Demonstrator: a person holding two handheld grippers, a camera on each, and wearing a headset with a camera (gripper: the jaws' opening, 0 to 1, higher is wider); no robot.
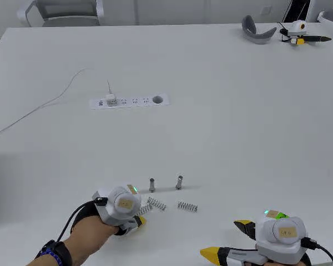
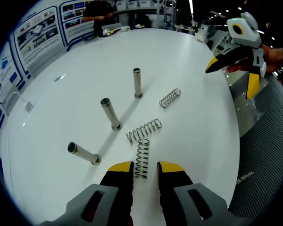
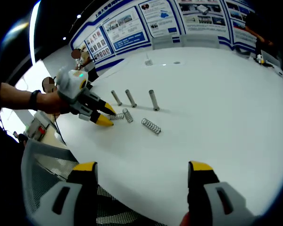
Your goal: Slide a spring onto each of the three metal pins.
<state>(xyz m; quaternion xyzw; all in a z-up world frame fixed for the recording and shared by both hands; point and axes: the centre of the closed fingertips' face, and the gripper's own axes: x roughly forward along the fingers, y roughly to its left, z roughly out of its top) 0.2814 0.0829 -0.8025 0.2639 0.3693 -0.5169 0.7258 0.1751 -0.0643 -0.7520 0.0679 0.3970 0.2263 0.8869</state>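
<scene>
Left gripper view: 0/3 done, three metal pins (image 2: 111,113) stand bare at 11 o'clock, three springs (image 2: 144,131) loose beside them; left gripper (image 2: 145,167) slightly open, straddling nearest spring (image 2: 142,158), no grip yet; right gripper (image 3: 142,167) wide open, empty

A: What sort of place is this?

B: A lab or demo room. A wide white table (image 1: 238,111) carries a power strip (image 1: 129,102) at left centre; a grey chair (image 1: 66,8) sits upper left; in the right gripper view, printed display posters (image 3: 129,36) line the wall along the top.
</scene>
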